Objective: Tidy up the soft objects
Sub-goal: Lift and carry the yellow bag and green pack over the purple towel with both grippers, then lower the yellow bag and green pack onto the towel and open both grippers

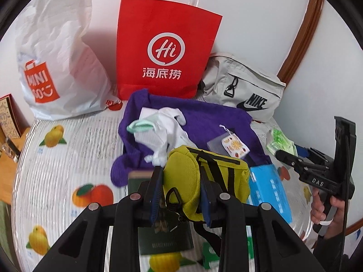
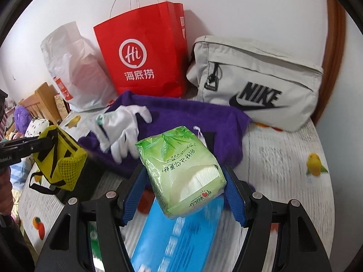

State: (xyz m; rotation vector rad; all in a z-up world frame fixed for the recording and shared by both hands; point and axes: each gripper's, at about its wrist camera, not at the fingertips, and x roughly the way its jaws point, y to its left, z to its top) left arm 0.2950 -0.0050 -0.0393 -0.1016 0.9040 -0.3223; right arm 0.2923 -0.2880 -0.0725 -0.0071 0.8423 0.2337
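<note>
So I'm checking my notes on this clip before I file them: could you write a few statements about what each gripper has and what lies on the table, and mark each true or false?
1. The left gripper is shut on a yellow pouch. True.
2. The right gripper holds a white glove. False: it grips a green tissue pack; the white gloves lie on the purple sweater.
3. The red paper bag stands upright against the wall. True.
4. The grey bag is inside the red paper bag. False: it sits beside it on the table.
5. A blue box lies below the tissue pack. True.
</note>
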